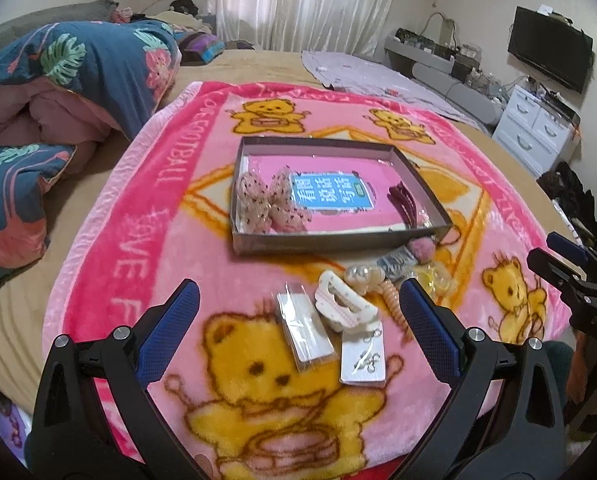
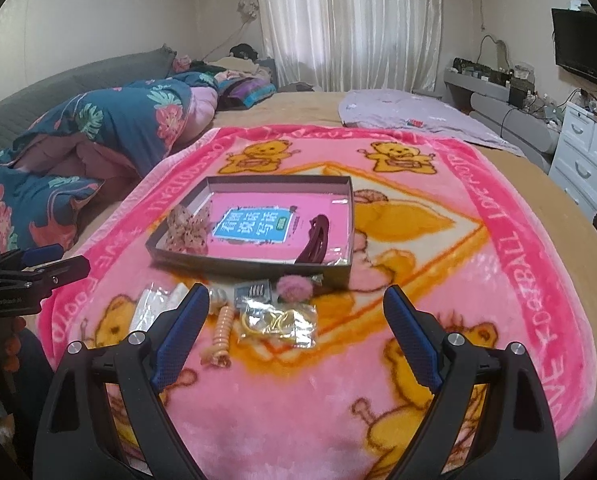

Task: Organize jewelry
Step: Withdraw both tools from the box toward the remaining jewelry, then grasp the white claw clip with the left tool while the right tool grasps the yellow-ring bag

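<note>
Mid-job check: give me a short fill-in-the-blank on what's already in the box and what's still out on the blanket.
1. The dotted bow lies inside the ____, not on the blanket.
2. The dark red hair clips lie in the box, to the ____ of the bow in both views.
3. The white claw clip lies on the ____, outside the box.
4. The jaws of the left gripper and right gripper stand ____, holding nothing.

Missing words: box; right; blanket; open
</note>
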`<state>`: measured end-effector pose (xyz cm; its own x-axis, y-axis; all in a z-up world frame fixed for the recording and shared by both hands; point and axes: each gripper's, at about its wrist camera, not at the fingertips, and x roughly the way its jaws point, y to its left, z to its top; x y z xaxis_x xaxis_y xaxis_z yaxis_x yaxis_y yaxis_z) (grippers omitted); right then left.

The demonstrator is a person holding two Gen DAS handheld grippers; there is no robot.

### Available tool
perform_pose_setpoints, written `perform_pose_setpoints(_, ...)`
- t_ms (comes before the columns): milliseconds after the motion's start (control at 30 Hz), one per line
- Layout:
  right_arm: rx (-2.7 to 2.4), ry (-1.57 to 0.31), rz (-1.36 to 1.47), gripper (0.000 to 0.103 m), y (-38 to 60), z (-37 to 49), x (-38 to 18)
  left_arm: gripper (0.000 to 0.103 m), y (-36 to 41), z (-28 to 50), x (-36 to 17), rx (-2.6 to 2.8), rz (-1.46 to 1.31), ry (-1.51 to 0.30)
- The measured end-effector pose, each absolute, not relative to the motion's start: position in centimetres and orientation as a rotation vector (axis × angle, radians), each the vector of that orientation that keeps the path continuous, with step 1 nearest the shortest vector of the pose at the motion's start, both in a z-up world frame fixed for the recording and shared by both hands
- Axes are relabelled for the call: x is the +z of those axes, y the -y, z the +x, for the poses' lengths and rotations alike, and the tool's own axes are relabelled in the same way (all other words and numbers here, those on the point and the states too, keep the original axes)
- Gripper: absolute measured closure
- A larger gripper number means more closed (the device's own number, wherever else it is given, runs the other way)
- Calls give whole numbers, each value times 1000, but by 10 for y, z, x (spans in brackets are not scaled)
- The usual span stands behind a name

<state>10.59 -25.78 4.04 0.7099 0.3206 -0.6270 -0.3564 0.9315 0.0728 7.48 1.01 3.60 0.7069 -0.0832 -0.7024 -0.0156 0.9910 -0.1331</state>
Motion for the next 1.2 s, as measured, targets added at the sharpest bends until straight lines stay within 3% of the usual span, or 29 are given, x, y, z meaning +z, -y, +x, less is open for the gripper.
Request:
perform_pose_setpoints(833, 323, -820, -112, 15, 262, 127, -17, 10, 37, 89, -22, -196, -85, -935)
perform_pose_setpoints(1200, 320, -865, -87, 15, 267, 139, -35, 27, 34, 113, -42, -206, -194, -992)
